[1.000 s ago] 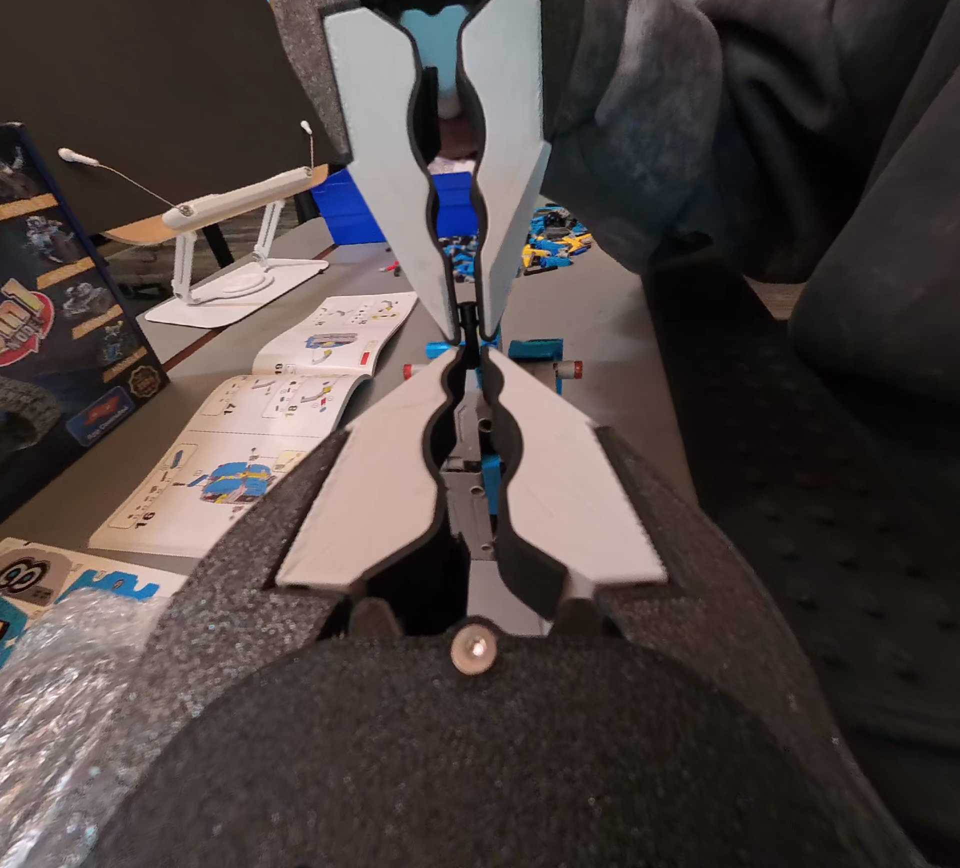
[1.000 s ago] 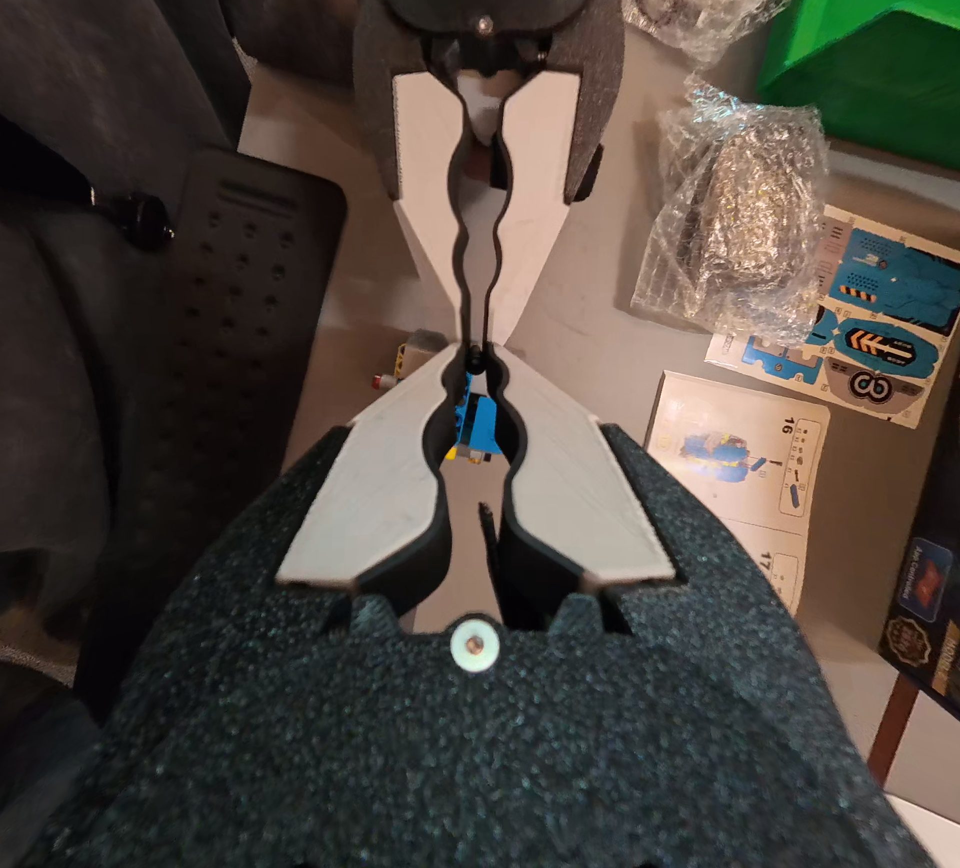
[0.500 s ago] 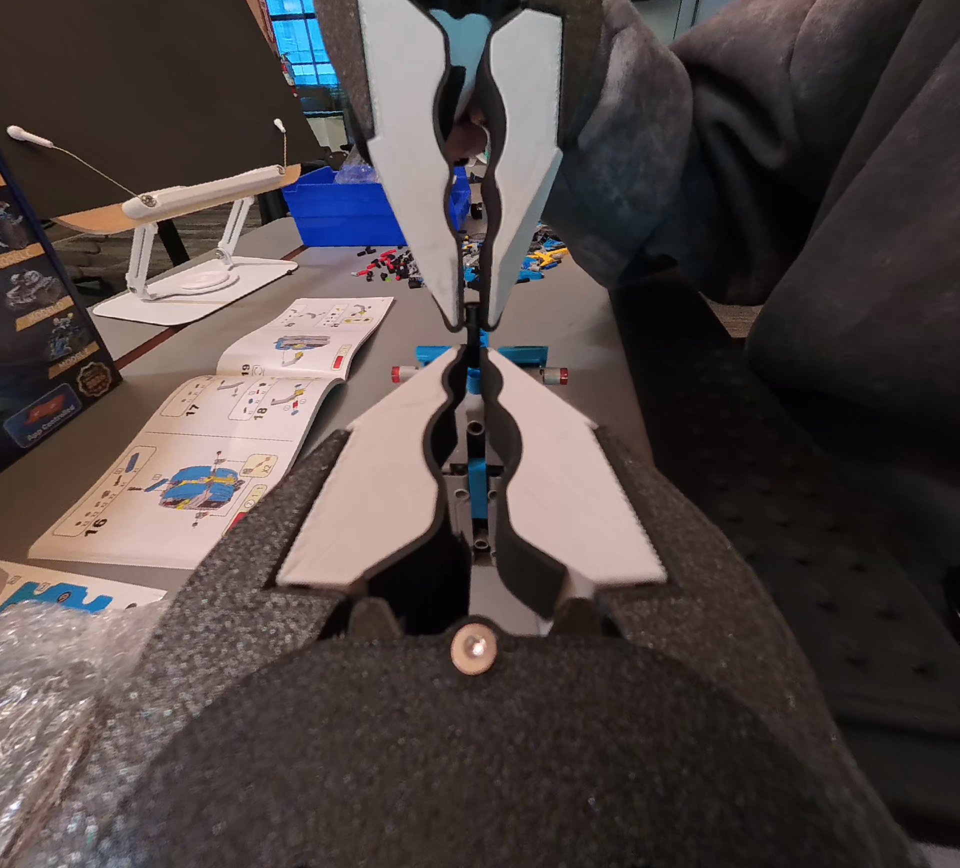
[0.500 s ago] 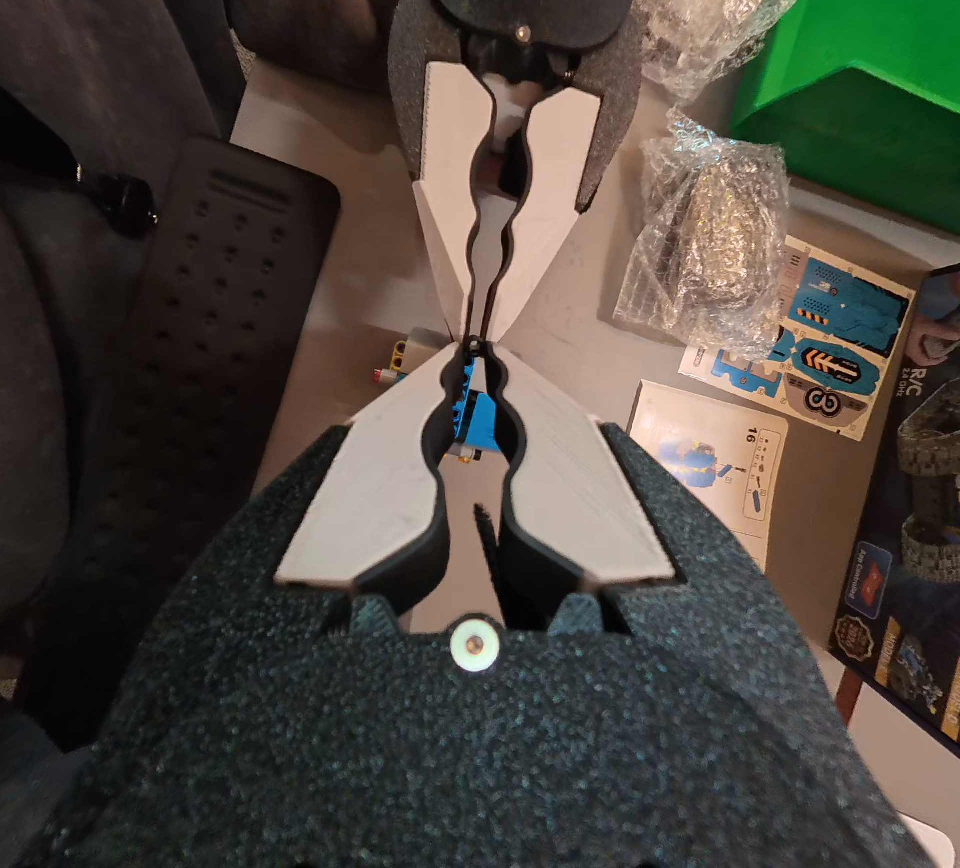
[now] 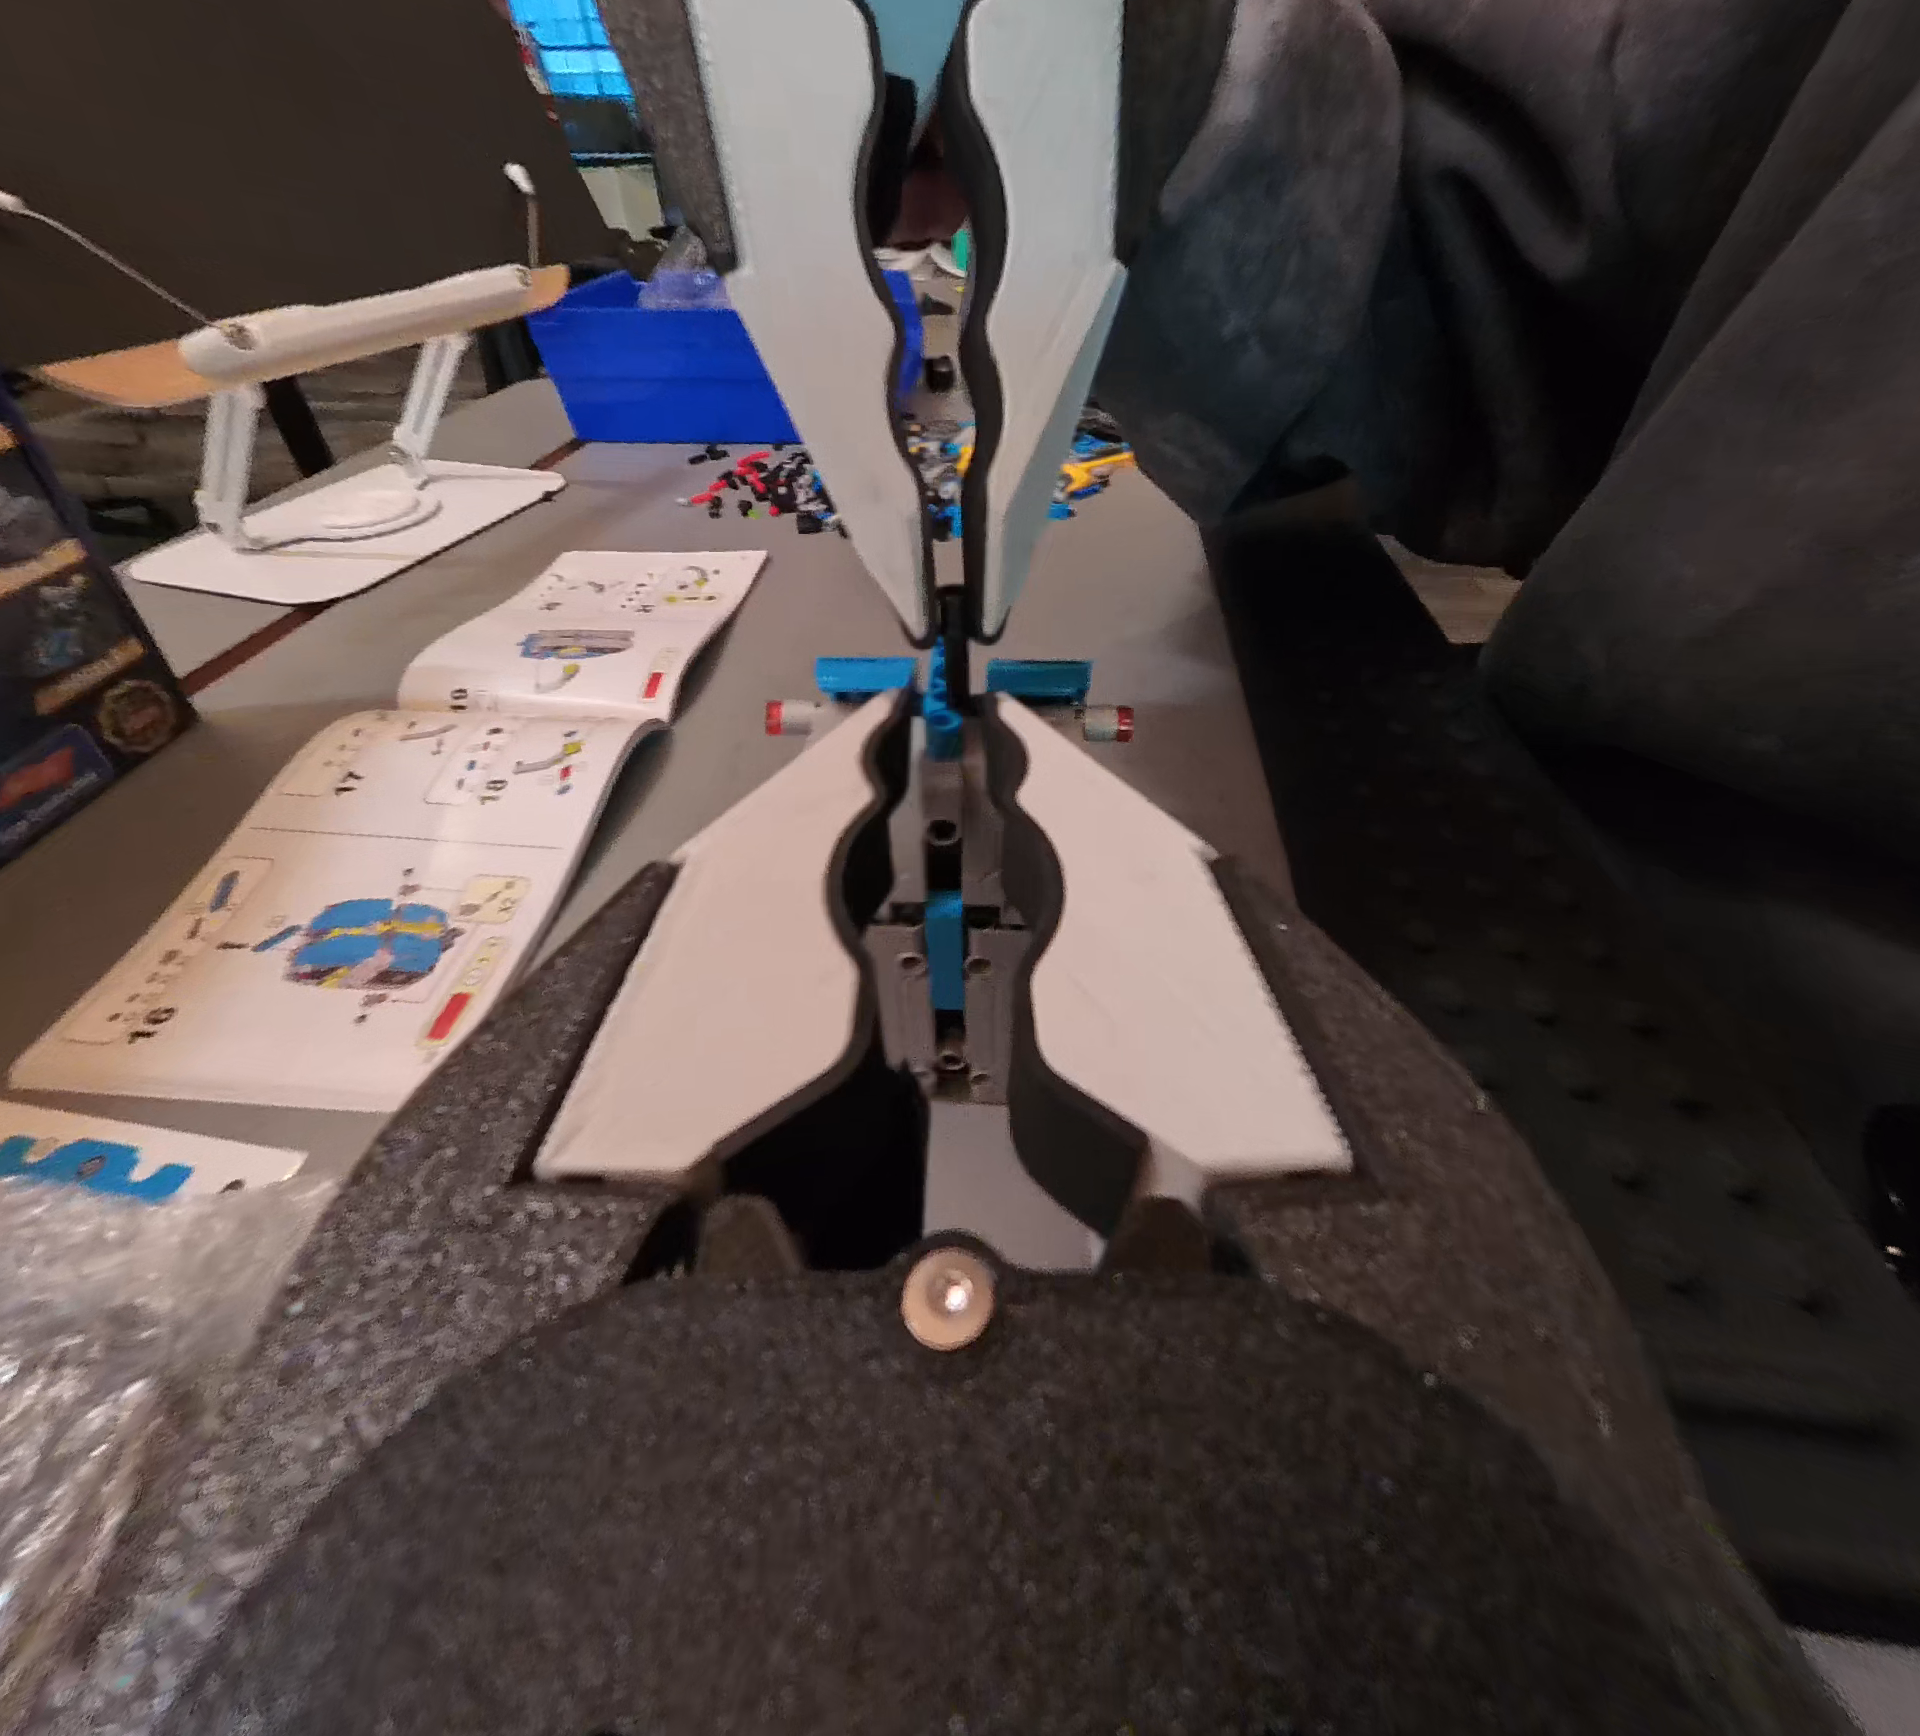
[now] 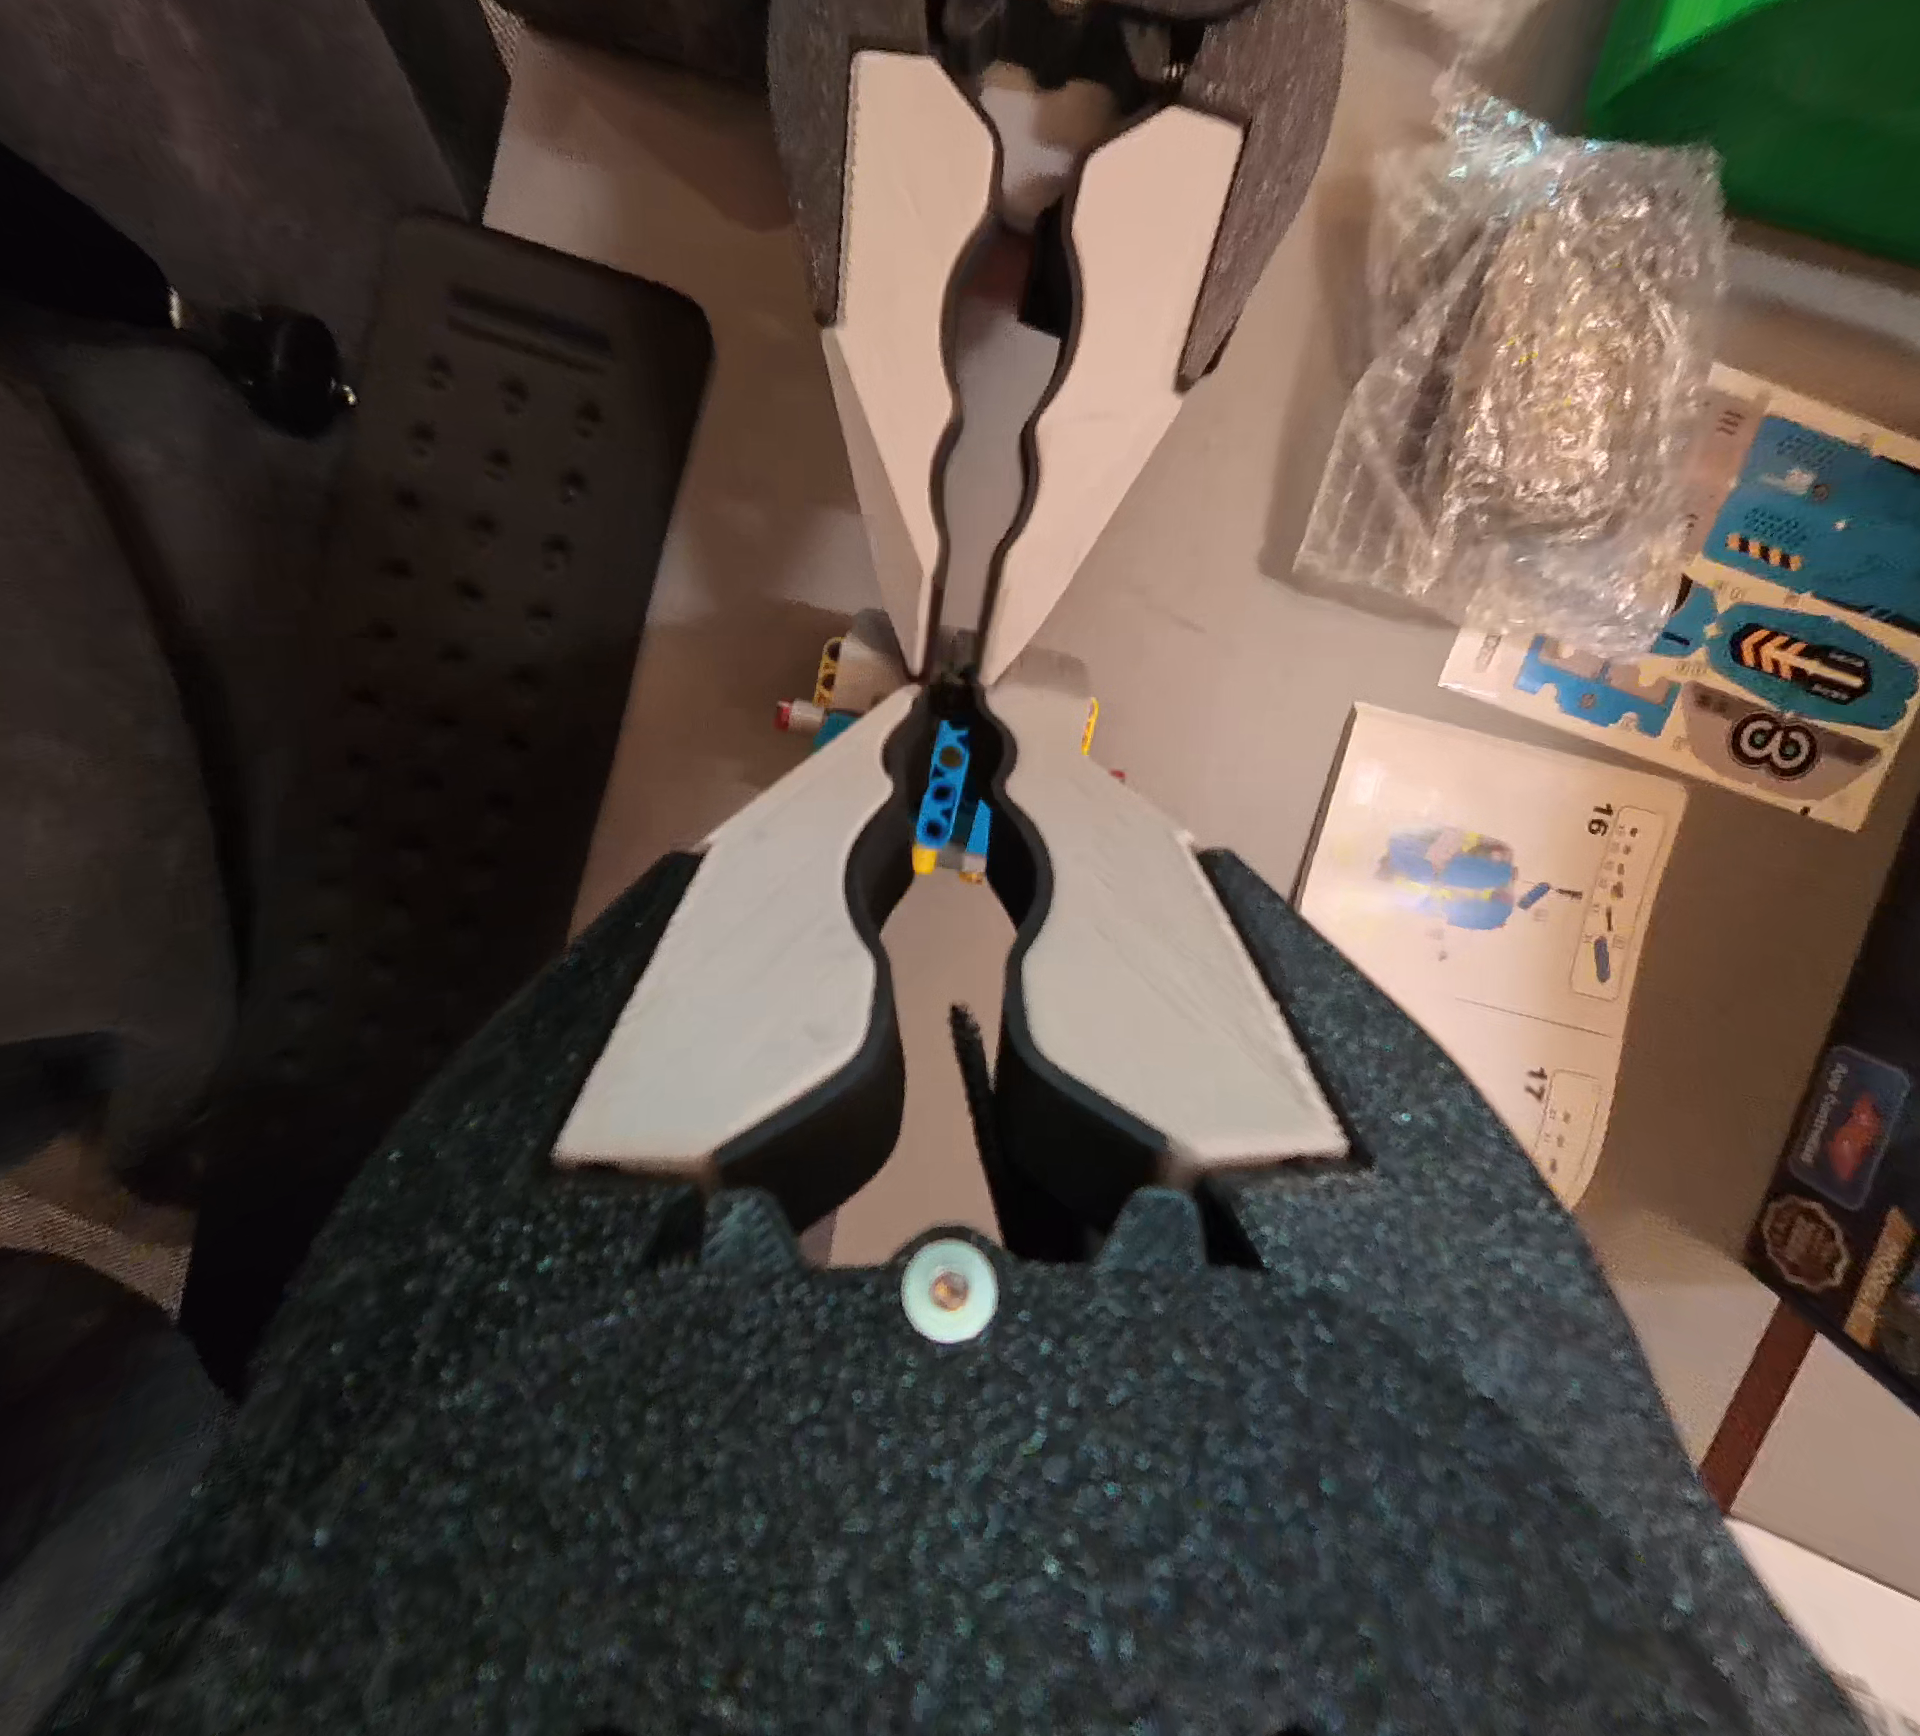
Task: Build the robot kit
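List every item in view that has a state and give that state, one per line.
left gripper: shut on the brick assembly
right gripper: shut on a small black piece
brick assembly: held off the table
instruction booklet: lying open
blue bin: open-topped
plastic bag: crumpled, lying on the table

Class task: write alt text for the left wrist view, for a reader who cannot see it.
The left gripper is shut on a grey and blue brick assembly, meeting the right gripper tip to tip, which pinches a black pin. An open instruction booklet lies left on the grey table.
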Available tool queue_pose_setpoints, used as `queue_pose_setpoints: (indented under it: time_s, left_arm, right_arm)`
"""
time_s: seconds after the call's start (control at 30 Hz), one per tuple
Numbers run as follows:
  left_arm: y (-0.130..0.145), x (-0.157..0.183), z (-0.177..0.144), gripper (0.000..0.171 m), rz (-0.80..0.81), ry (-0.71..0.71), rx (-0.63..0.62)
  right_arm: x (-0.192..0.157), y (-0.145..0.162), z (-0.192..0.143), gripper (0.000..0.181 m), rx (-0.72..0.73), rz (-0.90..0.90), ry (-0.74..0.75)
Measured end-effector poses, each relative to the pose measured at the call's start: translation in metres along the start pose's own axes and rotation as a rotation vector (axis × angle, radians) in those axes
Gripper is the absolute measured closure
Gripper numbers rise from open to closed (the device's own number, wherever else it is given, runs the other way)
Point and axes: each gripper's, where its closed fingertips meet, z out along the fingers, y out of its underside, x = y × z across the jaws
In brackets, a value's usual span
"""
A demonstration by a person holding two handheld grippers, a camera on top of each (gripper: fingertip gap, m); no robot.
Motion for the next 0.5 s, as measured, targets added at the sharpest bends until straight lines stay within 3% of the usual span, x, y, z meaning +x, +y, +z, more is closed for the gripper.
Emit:
queue_pose_setpoints:
  time_s: [0.5]
  left_arm:
    - [0.0070, -0.0022, 0.0027, 0.164, 0.018, -0.007, -0.024]
  right_arm:
    - [0.0029, -0.0008, 0.0029, 0.176, -0.134, -0.047, 0.044]
